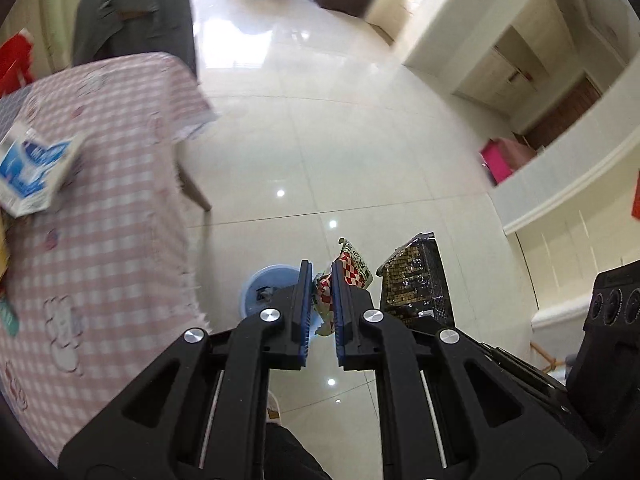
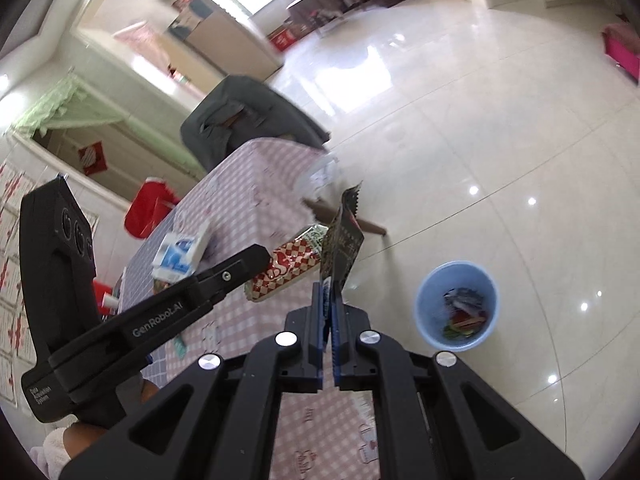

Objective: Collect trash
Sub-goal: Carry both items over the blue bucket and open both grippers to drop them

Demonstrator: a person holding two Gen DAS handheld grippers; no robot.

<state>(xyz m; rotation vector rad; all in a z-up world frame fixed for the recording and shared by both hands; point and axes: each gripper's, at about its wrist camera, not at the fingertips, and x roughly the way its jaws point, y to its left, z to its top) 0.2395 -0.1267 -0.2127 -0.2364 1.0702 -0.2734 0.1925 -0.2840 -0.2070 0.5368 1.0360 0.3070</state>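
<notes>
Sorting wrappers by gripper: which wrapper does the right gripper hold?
The dark wrapper, pinched in the right gripper; the red-checked wrapper sits in the left gripper.

Left tool [image 1: 321,280] clamps checkered wrapper [image 1: 352,270] above blue bin [image 1: 266,288].

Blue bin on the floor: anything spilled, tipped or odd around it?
Nothing stands out. The blue bin stands upright with trash inside and none visible on the floor beside it. Both wrappers, red-checked and dark, are clamped, not dropped.
</notes>
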